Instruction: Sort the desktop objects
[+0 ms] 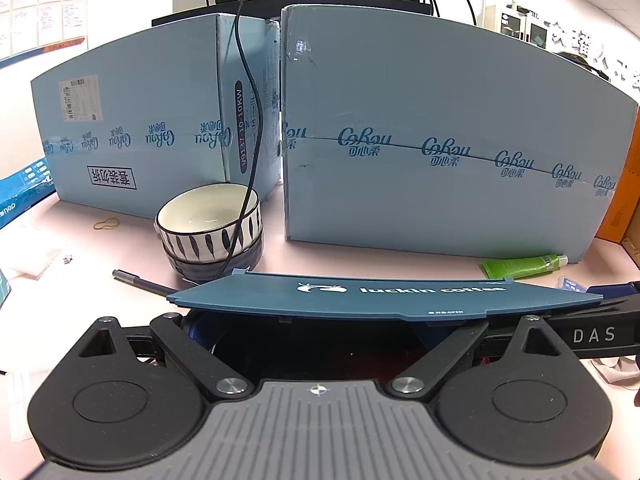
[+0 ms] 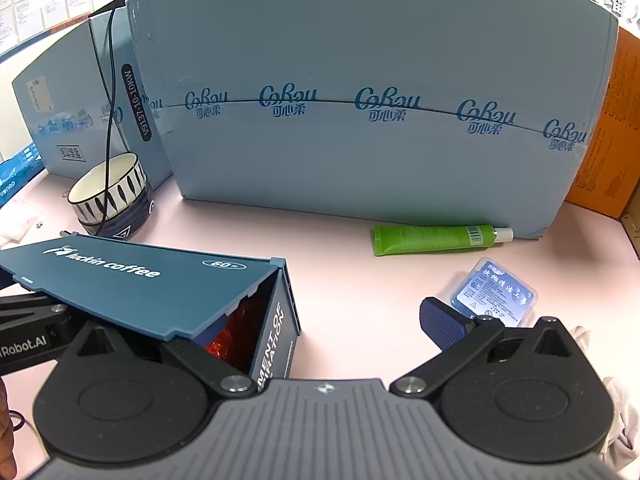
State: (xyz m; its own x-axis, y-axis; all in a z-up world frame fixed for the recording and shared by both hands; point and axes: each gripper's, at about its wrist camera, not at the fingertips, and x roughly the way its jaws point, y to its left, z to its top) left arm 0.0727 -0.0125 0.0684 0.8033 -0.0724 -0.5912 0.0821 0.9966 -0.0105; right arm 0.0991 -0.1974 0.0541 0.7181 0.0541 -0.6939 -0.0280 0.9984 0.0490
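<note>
A dark blue "luckin coffee" storage box (image 2: 276, 320) stands on the pink desk, its hinged lid (image 2: 132, 284) partly raised; red wrapped items (image 2: 224, 336) show inside. In the left wrist view the lid (image 1: 384, 294) lies across the front of my left gripper (image 1: 320, 328), whose fingers are spread wide and hidden under it. My right gripper (image 2: 340, 320) is open beside the box's right end; its right finger pad (image 2: 440, 326) shows, the left is hidden behind the box. A green tube (image 2: 436, 238) and a small blue packet (image 2: 494, 294) lie to the right.
Two stacked bowls (image 1: 210, 230) with a black cable hanging into them stand at the left. A dark pen (image 1: 140, 282) and a rubber band (image 1: 106, 223) lie near them. Two large light-blue cartons (image 1: 440, 140) wall off the back. An orange box (image 2: 600, 128) stands far right.
</note>
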